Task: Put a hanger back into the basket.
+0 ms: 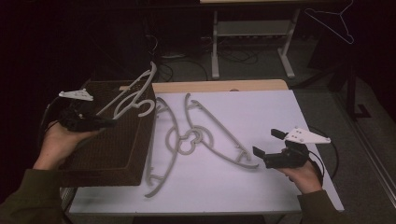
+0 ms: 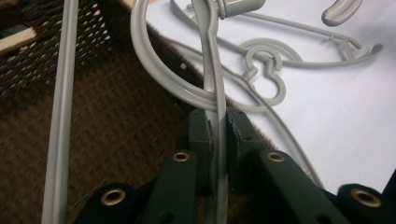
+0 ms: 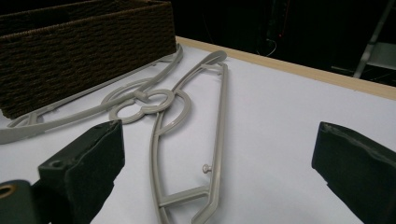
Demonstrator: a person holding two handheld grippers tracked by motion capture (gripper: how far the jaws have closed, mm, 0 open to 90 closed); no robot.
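Grey plastic hanger [image 1: 133, 93], clamped by its thin bar between the closed jaws of the left gripper [image 1: 100, 122], held tilted above the brown woven basket [image 1: 109, 154]. Two more grey hangers [image 1: 196, 135] lie hooked together on the white table [image 1: 261, 112] just beside the basket. Right gripper [image 1: 266, 142], jaws wide apart and empty, hovers well apart from the basket.
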